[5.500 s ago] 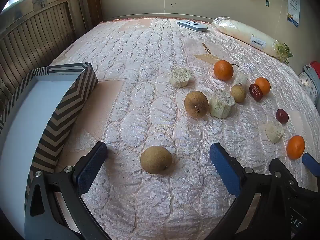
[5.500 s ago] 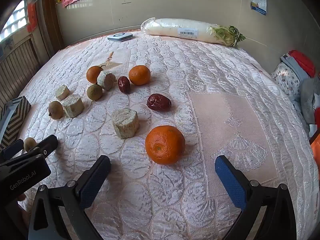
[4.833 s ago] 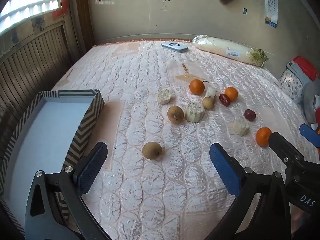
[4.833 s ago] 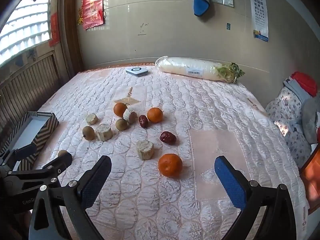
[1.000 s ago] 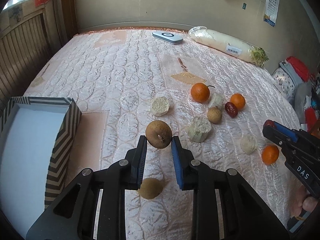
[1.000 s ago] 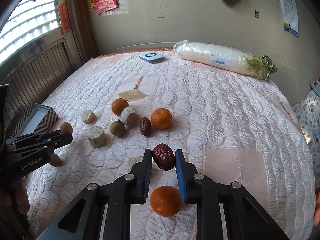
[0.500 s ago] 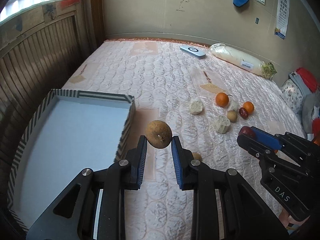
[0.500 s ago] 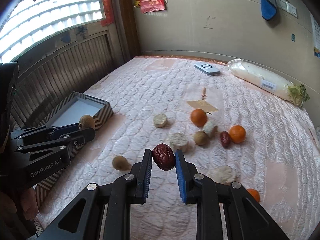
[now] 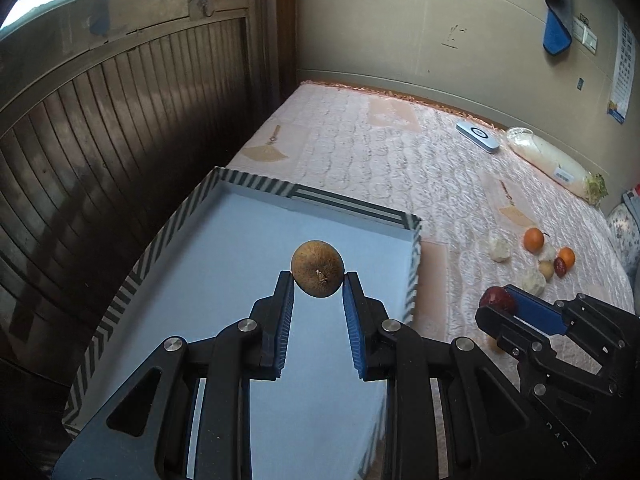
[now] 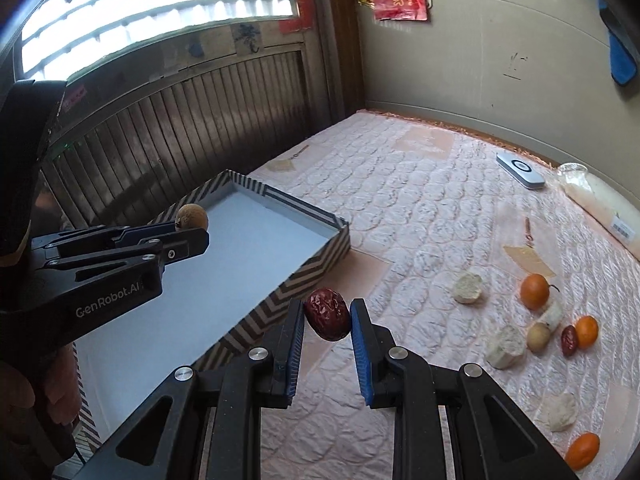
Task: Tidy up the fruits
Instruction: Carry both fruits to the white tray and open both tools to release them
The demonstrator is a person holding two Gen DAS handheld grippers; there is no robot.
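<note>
Left gripper (image 9: 317,286) fingers are clamping the brown round fruit (image 9: 317,268) over the striped box (image 9: 352,203), ready to drop. Right gripper (image 10: 327,320) fingers are pinching the red date (image 10: 327,319) just outside the box wall, above the bed (image 10: 400,216).

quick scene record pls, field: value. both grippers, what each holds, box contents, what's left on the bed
left gripper: shut on brown round fruit, above the box interior
right gripper: shut on red date, over the box's near wall
striped box: visible floor bare, near end hidden
left on bedspread: three oranges, one red date, one small tan fruit, pale cut chunks
not fruit: wrapped white radish, flat white device
</note>
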